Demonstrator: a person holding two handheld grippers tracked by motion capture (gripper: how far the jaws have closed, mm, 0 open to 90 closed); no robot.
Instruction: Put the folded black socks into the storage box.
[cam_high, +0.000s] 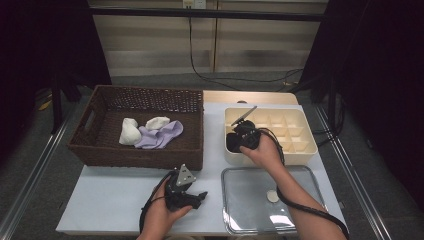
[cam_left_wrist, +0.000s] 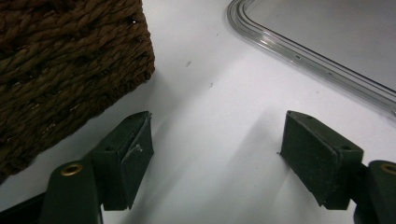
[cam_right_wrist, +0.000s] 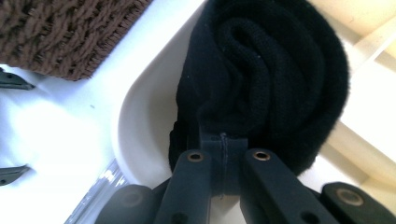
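Socks are the work here: your right tongs (cam_high: 240, 139) are clamped on a rolled black sock (cam_right_wrist: 275, 79), their jaws pressed together with a pinch of the knit between them. In the right gripper view that sock sits inside the cream divided organiser box (cam_high: 305, 150), in the compartment at the box's rounded corner nearest the wicker basket (cam_high: 95, 150), and it bulges against the box wall. From the high view your right hand (cam_high: 265, 152) rests over the near left part of the box, with the black bundle just beneath the tongs.

Your left tongs (cam_left_wrist: 215, 163) stand wide open with nothing between them. They hover low over the bare white bench (cam_high: 115, 200), with the basket's woven corner just to one side and the rim of the clear lid (cam_left_wrist: 299, 51) to the other. In the high view your left hand (cam_high: 165, 212) holds them in front of the basket, near the bench's front edge and well apart from the box.

Inside the basket lie two white rolled socks (cam_high: 130, 132) and a loose lilac sock (cam_high: 162, 135), touching one another near the middle. The clear lid lies flat on the bench in front of the organiser box, under your right forearm.
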